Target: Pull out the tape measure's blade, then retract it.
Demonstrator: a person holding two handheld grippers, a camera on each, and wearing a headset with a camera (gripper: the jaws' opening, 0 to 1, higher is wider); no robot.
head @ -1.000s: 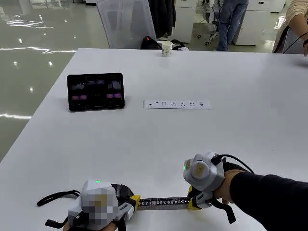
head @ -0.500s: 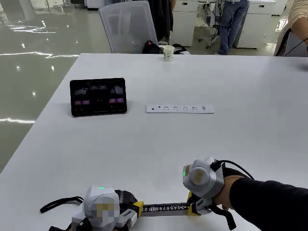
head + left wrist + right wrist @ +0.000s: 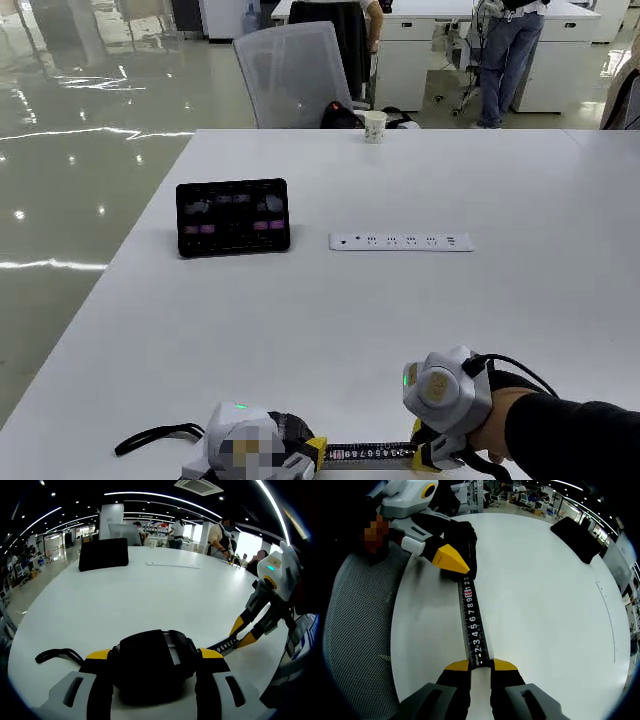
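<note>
- My white table [image 3: 300,320] has the work at its near edge.
- My left gripper [image 3: 154,654] is clamped around the black tape measure case [image 3: 150,672] (a black strap [image 3: 52,656] lies to its left).
- My right gripper [image 3: 481,666] is closed on the blade [image 3: 472,625], seemingly at its tip.
- A short stretch of blade lies flat between the grippers.

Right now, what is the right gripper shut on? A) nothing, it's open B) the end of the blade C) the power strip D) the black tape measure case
B: in the right gripper view the right gripper pinches the end of the numbered blade, while the left gripper holds the black case.
</note>
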